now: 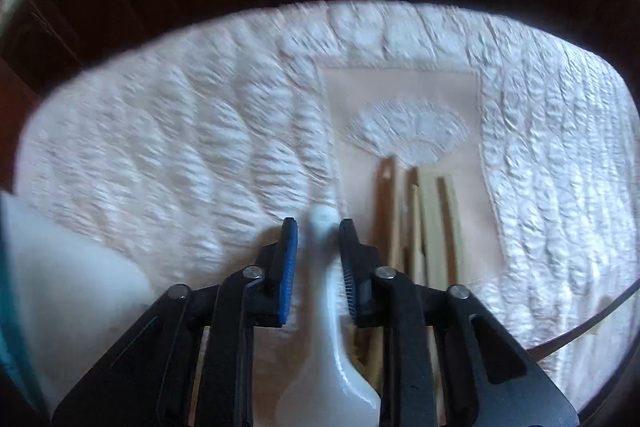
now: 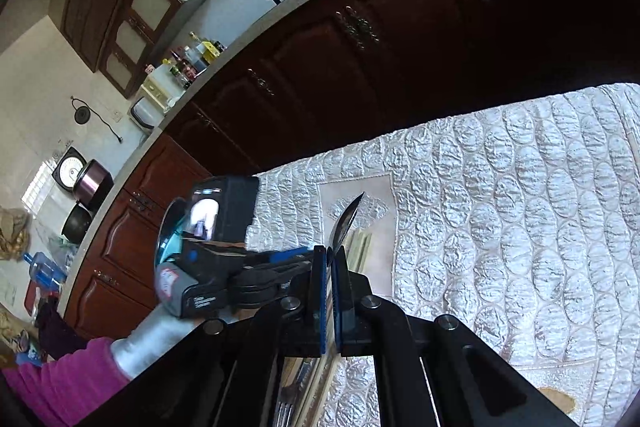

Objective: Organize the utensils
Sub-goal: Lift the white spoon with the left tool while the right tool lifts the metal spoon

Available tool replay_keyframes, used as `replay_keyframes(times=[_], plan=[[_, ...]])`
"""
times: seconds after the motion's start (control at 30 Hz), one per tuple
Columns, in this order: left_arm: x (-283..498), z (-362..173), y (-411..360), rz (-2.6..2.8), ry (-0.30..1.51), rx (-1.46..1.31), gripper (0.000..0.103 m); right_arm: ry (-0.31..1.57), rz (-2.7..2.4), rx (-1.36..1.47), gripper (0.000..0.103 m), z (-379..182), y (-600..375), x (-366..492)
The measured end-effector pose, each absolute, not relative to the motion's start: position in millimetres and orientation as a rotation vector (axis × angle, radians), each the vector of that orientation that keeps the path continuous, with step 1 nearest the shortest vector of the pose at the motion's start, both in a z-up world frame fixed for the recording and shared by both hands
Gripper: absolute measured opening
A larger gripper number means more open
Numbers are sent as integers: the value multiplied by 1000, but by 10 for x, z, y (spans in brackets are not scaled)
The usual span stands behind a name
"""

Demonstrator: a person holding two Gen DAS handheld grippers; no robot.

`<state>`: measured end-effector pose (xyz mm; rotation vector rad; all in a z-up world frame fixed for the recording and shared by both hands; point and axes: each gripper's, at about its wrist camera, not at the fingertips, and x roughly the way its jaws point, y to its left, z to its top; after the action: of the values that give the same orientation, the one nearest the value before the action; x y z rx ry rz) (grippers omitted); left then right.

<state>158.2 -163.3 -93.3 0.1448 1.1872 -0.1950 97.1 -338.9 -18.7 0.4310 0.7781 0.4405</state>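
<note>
In the left wrist view my left gripper point(image 1: 318, 227) has its jaws around the handle of a white ceramic spoon point(image 1: 332, 327), whose bowl lies near the lens. Several wooden chopsticks point(image 1: 432, 227) lie just right of it on a beige patch of the white quilted tablecloth point(image 1: 180, 147). In the right wrist view my right gripper point(image 2: 330, 255) is shut on a dark metal blade-like utensil point(image 2: 347, 223) that points up and away. The left gripper point(image 2: 224, 259) shows to its left, above the chopsticks point(image 2: 360, 247). Fork tines point(image 2: 286, 409) show below.
Dark wooden cabinets point(image 2: 360, 67) run behind the table under a counter with pots and bottles. A person's sleeve in pink point(image 2: 60, 379) is at lower left. A dark cable point(image 1: 592, 319) lies at the table's right edge.
</note>
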Motion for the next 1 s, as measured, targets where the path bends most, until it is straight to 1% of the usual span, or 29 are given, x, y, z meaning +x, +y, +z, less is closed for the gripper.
replay_keyframes(times=[0.1,0.17,0.37,0.5,0.63,0.73,0.87,1.0], plan=[[1539,-884,-1587,-209,1152,125,12,768,447,421,2,-117,-3355,940],[1455,-747,-1493,-232,1125,83,12,760,449,415,2,-60,-3335,913],[1070,-120,-1130,-296,1039,-37,12,716,476,386,2,206,-3190,845],[783,386,-833,-328,940,-78,12,689,518,352,2,412,-2970,833],[684,887,-332,-315,839,-157,12,653,580,333,2,625,-2681,877],[702,1124,12,-263,764,-192,12,631,627,319,2,767,-2374,968],[852,1126,386,-197,724,-247,12,606,691,309,2,930,-1932,1116],[946,1020,566,-130,669,-248,12,610,715,282,2,941,-1529,1271]])
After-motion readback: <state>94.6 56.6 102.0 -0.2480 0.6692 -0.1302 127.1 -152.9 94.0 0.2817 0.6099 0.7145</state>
